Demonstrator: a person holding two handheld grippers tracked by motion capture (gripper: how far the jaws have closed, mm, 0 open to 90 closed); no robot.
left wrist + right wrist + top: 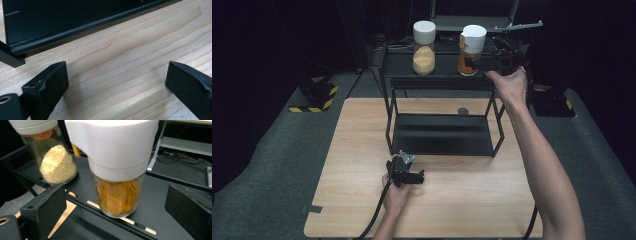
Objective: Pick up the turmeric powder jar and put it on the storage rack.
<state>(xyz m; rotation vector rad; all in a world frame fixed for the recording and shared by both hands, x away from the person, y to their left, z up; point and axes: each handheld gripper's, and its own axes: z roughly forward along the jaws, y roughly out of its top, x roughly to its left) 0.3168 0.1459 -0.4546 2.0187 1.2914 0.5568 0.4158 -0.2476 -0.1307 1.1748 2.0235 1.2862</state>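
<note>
Up at the rack point(442, 80), right gripper point(477, 64) level, jaws apart beside orange jar point(472, 50)

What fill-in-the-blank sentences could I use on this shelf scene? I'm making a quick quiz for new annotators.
1. Both jars stand on the ____ level of the black rack.
2. The jar of orange contents and the jar of pale grains each have a ____ lid.
3. The right gripper has its jaws ____, one on either side of the orange jar, not pressing it.
4. The left gripper is over the ____ table.

Missing words: top; white; open; wooden
</note>
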